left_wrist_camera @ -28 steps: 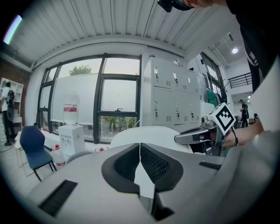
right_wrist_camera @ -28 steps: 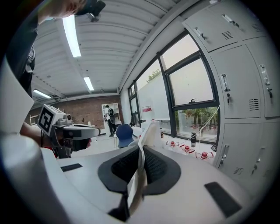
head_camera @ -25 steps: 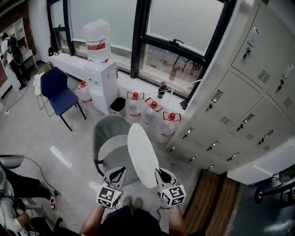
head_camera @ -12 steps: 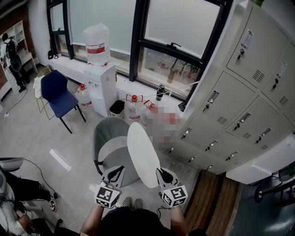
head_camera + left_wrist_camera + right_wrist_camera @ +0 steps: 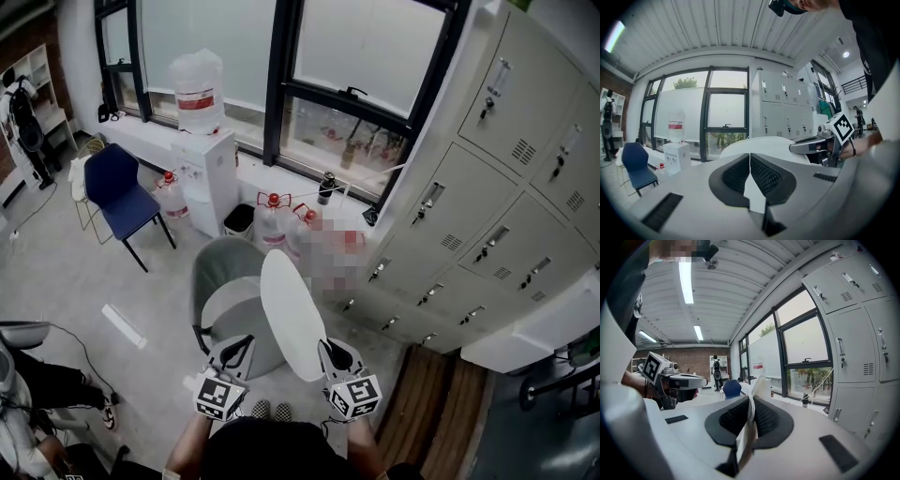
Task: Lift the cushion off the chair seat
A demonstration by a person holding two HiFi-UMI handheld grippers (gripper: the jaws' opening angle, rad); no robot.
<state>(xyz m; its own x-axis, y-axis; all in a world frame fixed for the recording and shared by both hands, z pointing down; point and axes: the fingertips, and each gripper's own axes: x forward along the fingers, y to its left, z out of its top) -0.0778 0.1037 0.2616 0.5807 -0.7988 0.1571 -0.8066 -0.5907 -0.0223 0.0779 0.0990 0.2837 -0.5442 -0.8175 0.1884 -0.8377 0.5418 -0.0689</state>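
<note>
A white round cushion hangs tilted on edge above the grey tub chair, clear of its seat. My left gripper is shut on the cushion's near left rim. My right gripper is shut on its near right rim. In the left gripper view the cushion spreads beyond the closed left gripper, with a white sliver pinched between the pads, and the right gripper's body shows beside it. In the right gripper view the right gripper clamps the cushion edge-on.
A blue chair stands at the left. A water dispenser and several water jugs line the window wall. Grey lockers fill the right side. Another person sits at the lower left.
Both grippers and the cushion have risen slightly above the chair. Both grips stay the same.
</note>
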